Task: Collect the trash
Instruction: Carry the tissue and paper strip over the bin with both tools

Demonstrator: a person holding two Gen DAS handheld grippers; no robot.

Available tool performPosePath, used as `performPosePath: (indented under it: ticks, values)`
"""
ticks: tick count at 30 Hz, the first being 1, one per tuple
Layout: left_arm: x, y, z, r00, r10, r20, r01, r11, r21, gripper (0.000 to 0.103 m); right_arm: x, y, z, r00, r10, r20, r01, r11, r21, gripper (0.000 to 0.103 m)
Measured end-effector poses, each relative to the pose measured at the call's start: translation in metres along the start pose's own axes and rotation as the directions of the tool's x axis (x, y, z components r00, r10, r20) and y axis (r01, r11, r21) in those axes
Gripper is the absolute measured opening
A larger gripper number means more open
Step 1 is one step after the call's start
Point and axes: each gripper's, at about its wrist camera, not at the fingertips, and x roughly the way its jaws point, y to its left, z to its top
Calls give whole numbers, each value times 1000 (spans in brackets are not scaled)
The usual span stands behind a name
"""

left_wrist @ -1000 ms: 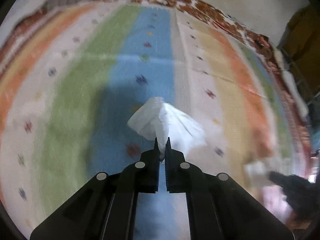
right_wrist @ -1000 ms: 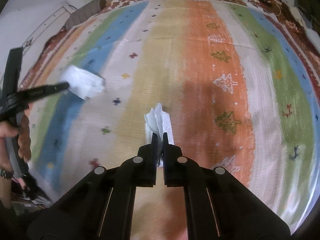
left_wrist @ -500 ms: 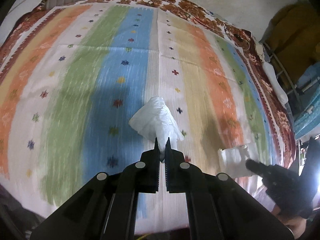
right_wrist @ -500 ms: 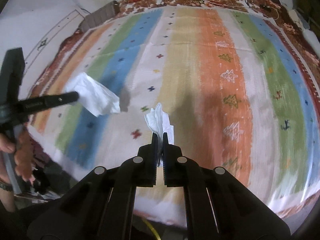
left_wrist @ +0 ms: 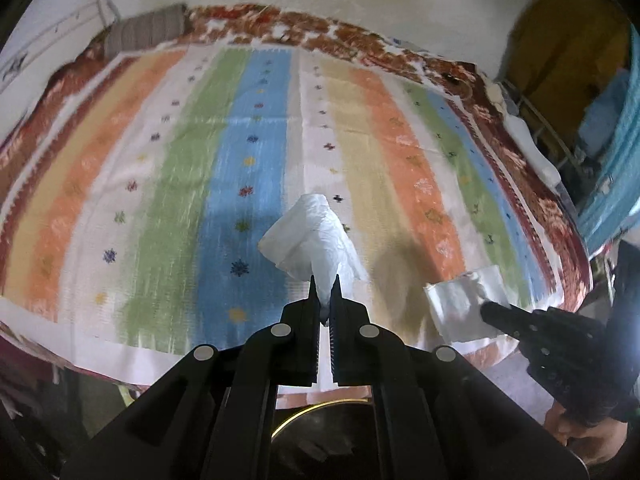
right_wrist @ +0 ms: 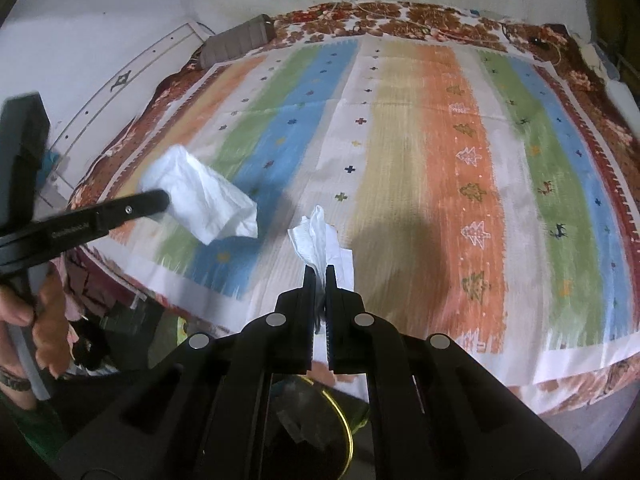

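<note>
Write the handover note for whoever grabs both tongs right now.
Left tongs: shut on a crumpled white tissue, lifted off the striped bedspread.
Right tongs: shut on a second white tissue, also in the air.
Done: both tissues picked up; no other trash shows on the bedspread.
Left: drop both into the gold-rimmed bin that shows below the tongs, at the bed's near edge.

crumpled white tissue [left_wrist: 316, 236] – thin soft paper; striped bedspread [left_wrist: 180, 184] – matt woven cloth; gripper fingers [right_wrist: 308, 280] matt black plastic.
</note>
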Motion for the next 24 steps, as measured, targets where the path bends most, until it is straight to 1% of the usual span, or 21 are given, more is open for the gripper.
performPosePath:
  ticks: [3, 7, 12, 16, 18, 24]
  values:
    - [-8, -6, -6, 1000, -25, 2, 25, 1000, 7, 3, -10, 4, -6, 1000, 2, 19, -2, 1000, 3, 4]
    - [-16, -13, -18, 1000, -22, 9, 21, 999, 29, 3, -19, 10, -12, 999, 26, 35, -26, 1000, 3, 4]
    - [-27, -19, -34, 1000, -16, 18, 16, 999, 44, 3, -33, 23, -25, 998, 29, 56, -28, 999, -16, 4]
    - [-38, -30, -50, 997, 63, 43, -67, 992, 104, 3, -42, 32, -39, 997, 24, 76, -22, 999, -26, 4]
    - [-43, -34, -58, 996, 69, 47, -74, 990, 119, 3, -44, 34, -47, 997, 23, 75, -20, 999, -29, 4]
    - [-47, -42, -93, 998, 66, 24, -69, 988, 139, 3, -49, 40, -73, 997, 12, 70, -9, 999, -39, 4]
